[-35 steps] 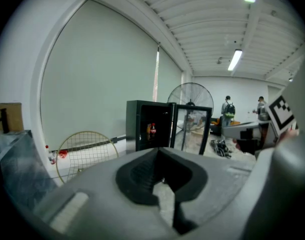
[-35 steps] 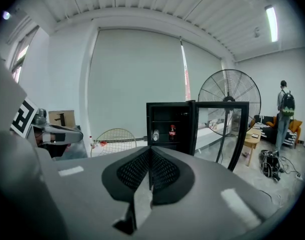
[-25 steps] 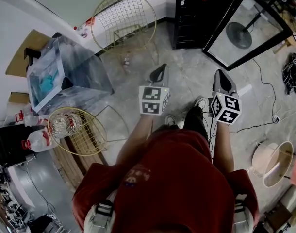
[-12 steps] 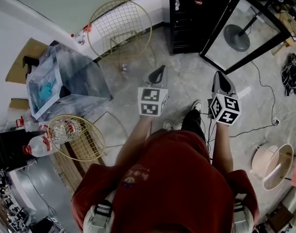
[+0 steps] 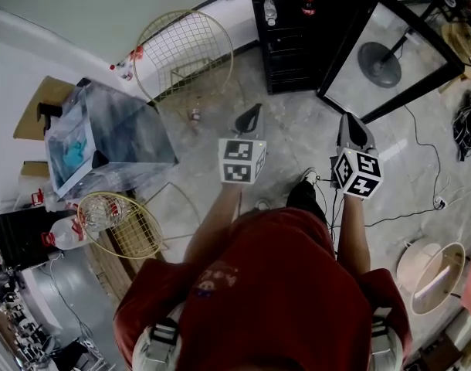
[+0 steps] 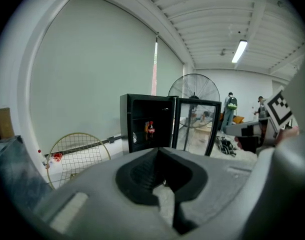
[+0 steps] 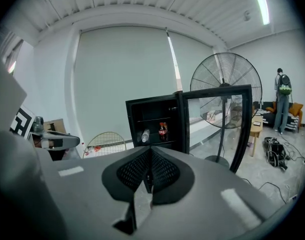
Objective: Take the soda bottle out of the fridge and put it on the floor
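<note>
- Left gripper (image 6: 159, 151): its own view shows the jaws together with nothing between them. The head view gives only its pointed back.
- Soda (image 7: 163, 130): upright on a shelf in the open fridge (image 5: 293, 52), at 12 o'clock of both grippers and well apart from them. A water bottle (image 7: 145, 135) is just at its 9 o'clock. In the head view the soda is a red speck, with the fridge top cut off.
- Right gripper (image 7: 150, 151): jaws shut, empty.
- Fan (image 7: 225, 84): whole in the gripper views. The head view shows only its base through the glass door (image 5: 390, 52).
- Person (image 7: 281, 104): at 3 o'clock, in the gripper views only.
</note>
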A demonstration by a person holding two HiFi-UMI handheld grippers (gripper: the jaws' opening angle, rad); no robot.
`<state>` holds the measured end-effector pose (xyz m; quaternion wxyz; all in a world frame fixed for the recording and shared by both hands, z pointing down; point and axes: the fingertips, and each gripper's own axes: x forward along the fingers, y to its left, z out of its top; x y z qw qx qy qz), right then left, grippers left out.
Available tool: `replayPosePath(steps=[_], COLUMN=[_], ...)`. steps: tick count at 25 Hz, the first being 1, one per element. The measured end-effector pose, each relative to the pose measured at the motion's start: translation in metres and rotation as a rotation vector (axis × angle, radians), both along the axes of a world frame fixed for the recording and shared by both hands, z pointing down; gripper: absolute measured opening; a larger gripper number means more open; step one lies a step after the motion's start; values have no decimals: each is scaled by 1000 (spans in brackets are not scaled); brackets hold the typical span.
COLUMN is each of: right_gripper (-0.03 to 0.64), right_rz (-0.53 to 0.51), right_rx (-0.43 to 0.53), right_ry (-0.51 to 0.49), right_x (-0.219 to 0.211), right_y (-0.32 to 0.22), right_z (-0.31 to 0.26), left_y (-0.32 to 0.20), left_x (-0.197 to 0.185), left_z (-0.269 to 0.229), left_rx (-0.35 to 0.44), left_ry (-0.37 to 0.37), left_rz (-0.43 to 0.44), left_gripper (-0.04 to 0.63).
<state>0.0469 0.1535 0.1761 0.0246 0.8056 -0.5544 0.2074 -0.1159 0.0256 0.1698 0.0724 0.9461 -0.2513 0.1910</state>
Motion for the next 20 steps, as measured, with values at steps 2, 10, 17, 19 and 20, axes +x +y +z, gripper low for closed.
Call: replayPosePath(steps=[2, 10, 17, 19, 20], right_gripper=[0, 0, 0, 0, 0], right_rz=[-1, -39, -76, -92, -98], right_rx=[8, 8, 12, 13, 15], right_ry=[-18, -51, -70, -73, -77], right_x=[25, 114, 181, 191, 194], right_y=[-1, -14, -33, -37, -40], right_z=[1, 11, 21, 23, 24], left_y=[-3, -15, -23, -23, -24], left_x=[21, 105, 154, 162, 165], left_z=[-1, 1, 10, 12, 13], left_rx=[-2, -6, -5, -10, -10], left_ry=[-5, -19, -47, -55, -60], left_rz=[-11, -63, -134, -149, -154], left_gripper=[0, 0, 0, 0, 0])
